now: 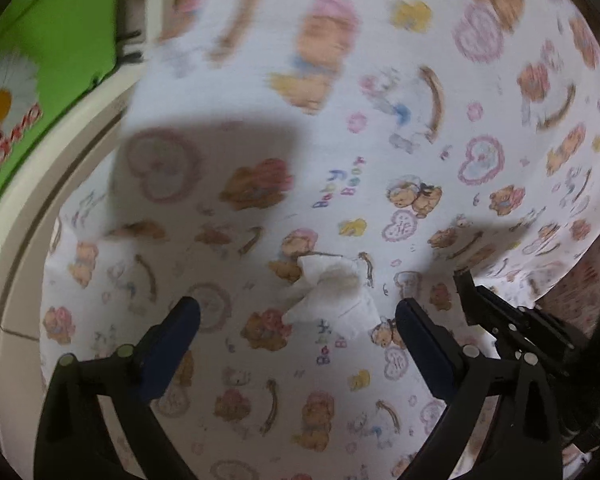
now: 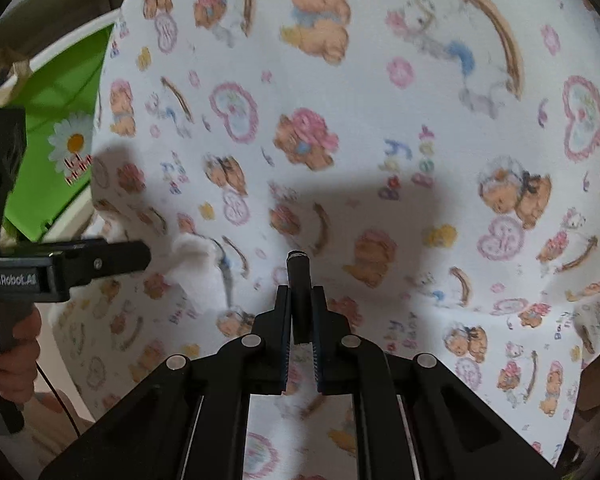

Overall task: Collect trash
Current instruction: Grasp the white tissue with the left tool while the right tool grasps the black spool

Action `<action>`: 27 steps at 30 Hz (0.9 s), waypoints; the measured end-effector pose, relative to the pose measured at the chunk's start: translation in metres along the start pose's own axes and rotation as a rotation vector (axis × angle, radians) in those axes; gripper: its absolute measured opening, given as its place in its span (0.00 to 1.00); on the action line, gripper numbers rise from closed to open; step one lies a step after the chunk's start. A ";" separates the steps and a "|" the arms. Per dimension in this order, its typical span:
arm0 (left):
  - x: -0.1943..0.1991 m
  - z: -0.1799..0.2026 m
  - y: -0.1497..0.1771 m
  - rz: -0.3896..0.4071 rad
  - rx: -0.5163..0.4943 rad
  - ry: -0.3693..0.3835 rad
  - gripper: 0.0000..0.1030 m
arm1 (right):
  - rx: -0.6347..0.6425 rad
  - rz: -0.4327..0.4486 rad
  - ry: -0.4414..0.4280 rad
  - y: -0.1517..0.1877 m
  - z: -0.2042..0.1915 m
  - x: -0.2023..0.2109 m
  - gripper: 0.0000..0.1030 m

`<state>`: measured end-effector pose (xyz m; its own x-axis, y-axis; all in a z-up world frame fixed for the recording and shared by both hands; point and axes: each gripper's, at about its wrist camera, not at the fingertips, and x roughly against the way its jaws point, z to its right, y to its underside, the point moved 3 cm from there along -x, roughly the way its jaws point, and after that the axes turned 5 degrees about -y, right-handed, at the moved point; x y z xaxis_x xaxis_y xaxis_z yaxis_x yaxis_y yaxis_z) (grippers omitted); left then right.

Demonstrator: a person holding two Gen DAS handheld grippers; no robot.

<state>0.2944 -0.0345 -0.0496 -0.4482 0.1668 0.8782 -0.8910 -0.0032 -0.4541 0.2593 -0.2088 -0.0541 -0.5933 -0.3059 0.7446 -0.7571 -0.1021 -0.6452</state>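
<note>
A crumpled white tissue (image 1: 332, 296) lies on a white cloth printed with teddy bears (image 1: 340, 140). My left gripper (image 1: 298, 320) is open, its blue-padded fingers on either side of the tissue, just short of it. The tissue also shows in the right wrist view (image 2: 198, 258), next to the left gripper's finger (image 2: 116, 258). My right gripper (image 2: 300, 312) is shut on a small dark cylinder (image 2: 299, 280), a battery-like piece with a metal end, held above the cloth. The right gripper also shows at the right of the left wrist view (image 1: 466, 280).
The bear-print cloth covers a table whose edge drops off at the right (image 1: 580, 264). A green bag with a daisy print (image 1: 40, 80) sits at the left beside cream-coloured furniture (image 1: 60, 168). A hand holds the left gripper's handle (image 2: 16, 344).
</note>
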 end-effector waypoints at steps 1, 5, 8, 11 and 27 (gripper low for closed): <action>-0.003 0.007 0.000 0.003 -0.016 -0.010 0.95 | 0.003 -0.001 0.007 0.002 0.003 -0.003 0.10; -0.018 0.033 0.000 0.019 -0.094 -0.056 0.95 | -0.002 0.004 0.006 0.003 0.008 0.004 0.10; -0.035 0.046 0.004 -0.038 -0.119 -0.084 0.88 | 0.000 0.012 0.015 0.004 0.015 0.012 0.10; -0.043 0.052 0.004 -0.039 -0.119 -0.112 0.86 | 0.001 0.018 0.029 0.002 0.020 0.017 0.10; -0.059 0.044 0.012 -0.028 -0.146 -0.171 0.26 | -0.022 0.072 0.071 0.006 0.045 0.048 0.10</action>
<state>0.3072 -0.0879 -0.1004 -0.4405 -0.0044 0.8977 -0.8887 0.1439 -0.4354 0.2389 -0.2669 -0.0298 -0.6637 -0.2436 0.7072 -0.7172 -0.0613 -0.6942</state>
